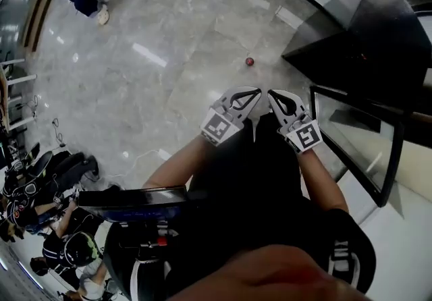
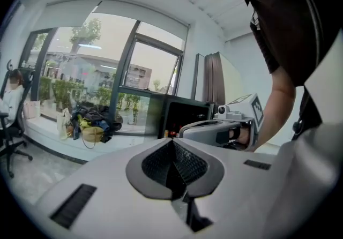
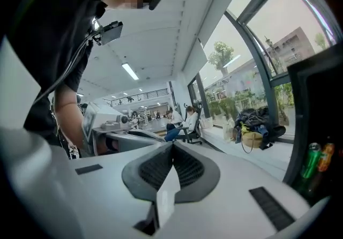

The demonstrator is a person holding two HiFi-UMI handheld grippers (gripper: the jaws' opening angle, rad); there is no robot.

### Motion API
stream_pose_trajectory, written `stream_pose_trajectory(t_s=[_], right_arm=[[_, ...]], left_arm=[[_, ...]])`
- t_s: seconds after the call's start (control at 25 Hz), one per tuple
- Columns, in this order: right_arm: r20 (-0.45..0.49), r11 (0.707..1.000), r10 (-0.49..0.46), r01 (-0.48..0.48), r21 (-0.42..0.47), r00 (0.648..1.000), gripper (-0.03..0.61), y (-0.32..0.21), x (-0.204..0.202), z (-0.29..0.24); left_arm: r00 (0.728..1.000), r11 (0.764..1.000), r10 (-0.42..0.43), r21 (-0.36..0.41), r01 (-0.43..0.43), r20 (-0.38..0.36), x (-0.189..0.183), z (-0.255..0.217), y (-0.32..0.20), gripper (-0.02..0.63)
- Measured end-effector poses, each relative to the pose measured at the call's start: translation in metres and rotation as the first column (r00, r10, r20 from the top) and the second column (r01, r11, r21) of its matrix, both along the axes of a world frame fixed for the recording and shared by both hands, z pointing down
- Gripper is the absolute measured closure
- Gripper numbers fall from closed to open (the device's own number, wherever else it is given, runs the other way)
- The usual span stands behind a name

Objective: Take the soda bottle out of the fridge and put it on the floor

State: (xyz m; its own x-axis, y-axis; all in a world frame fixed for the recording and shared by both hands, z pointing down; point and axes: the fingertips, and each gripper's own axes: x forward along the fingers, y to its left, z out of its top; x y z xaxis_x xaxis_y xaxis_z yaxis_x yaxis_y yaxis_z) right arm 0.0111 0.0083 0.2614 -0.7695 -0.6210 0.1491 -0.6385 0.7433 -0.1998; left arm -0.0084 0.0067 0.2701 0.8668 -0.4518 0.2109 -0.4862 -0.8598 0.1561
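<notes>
The left gripper (image 1: 254, 93) and right gripper (image 1: 274, 96) are held close to the person's body, each with jaws pressed together on nothing. A small red-topped object (image 1: 249, 61), judged to be the soda bottle seen from above, stands alone on the polished floor (image 1: 169, 77), well apart from both. Left there it could be kicked over, and the fridge's open glass door (image 1: 351, 141) beside the right gripper could be struck.

In the head view the fridge (image 1: 368, 43) runs off the right edge, its inside hidden. In the right gripper view a green bottle (image 3: 311, 161) and an orange item (image 3: 326, 156) are too small to identify, as is the red speck (image 1: 249, 61) on the floor (image 1: 169, 57).
</notes>
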Motion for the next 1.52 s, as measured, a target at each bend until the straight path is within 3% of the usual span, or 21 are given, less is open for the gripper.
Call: stream_pose_trajectory(t_s=[0.24, 0.52, 0.84, 1.32, 1.52], right_arm=[[0.016, 0.999, 0.026, -0.026, 0.023, 1.0, 0.568, 0.033, 0.035, -0.096], [0.04, 0.985, 0.102, -0.106, 0.136, 0.994, 0.568, 0.035, 0.07, -0.167], [0.023, 0.963, 0.195, -0.196, 0.187, 0.981, 0.568, 0.04, 0.095, -0.185], [0.003, 0.952, 0.207, -0.202, 0.229, 0.978, 0.568, 0.052, 0.098, -0.188], [0.008, 0.952, 0.214, -0.21, 0.222, 0.977, 0.568, 0.033, 0.093, -0.2]], left_arm=[[0.993, 0.993, 0.108, 0.041, -0.107, -0.036, 0.023, -0.092, 0.023, 0.618], [0.978, 0.976, 0.188, 0.128, -0.176, -0.09, 0.061, -0.156, 0.028, 0.618], [0.957, 0.957, 0.272, 0.136, -0.258, -0.103, 0.095, -0.176, 0.031, 0.618], [0.958, 0.959, 0.268, 0.129, -0.254, -0.106, 0.105, -0.18, 0.039, 0.618], [0.958, 0.958, 0.266, 0.14, -0.251, -0.104, 0.096, -0.191, 0.022, 0.618]])
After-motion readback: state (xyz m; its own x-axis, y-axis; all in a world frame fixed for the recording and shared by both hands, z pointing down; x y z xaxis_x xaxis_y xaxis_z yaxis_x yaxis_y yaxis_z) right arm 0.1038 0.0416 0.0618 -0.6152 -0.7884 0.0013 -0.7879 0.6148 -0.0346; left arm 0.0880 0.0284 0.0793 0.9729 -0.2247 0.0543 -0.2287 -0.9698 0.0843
